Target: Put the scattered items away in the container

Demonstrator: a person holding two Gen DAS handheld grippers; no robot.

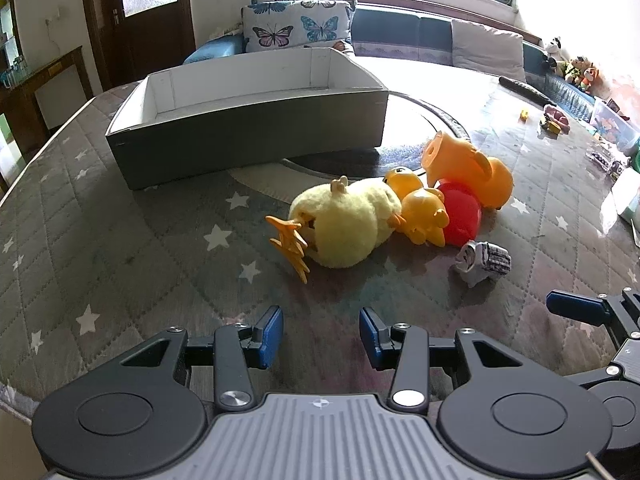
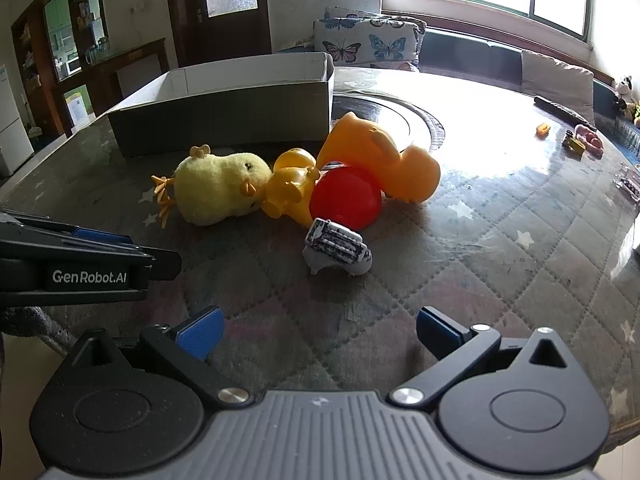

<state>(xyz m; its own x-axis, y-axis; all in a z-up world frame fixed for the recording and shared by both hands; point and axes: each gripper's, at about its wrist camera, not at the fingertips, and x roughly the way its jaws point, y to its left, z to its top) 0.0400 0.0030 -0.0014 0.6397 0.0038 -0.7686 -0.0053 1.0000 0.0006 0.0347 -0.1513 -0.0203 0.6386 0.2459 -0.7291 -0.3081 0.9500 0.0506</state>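
While both units hover low over the quilted grey star-patterned table cover (image 1: 120, 216), neither has hold of anything: the left gripper (image 1: 321, 334) shows its blue-padded fingers parted by a moderate gap with bare cover between them, and the right gripper (image 2: 320, 334) stands spread wider, likewise holding nothing. From the left wrist view, the long grey cardboard box with white inner walls (image 1: 248, 128) sits at 11 o'clock, well beyond the fingertips, and appears to hold nothing. At 12 to 1 o'clock, near the box's front wall, lies a cluster of toys: a fuzzy pale-yellow plush chick with orange feet (image 1: 344, 224) on its side, touching a small glossy orange plastic duck (image 1: 424, 216), which rests against a red and orange plastic pig figure (image 1: 468, 176) lying toppled. Just beside that figure, nearer the grippers at 1 o'clock, is a small grey-and-white printed toy (image 1: 482, 262), apart from the chick. From the right wrist view the same small toy (image 2: 336, 248) lies at 12 o'clock, closest to the spread fingers, and the left unit's body enters at 9 o'clock.
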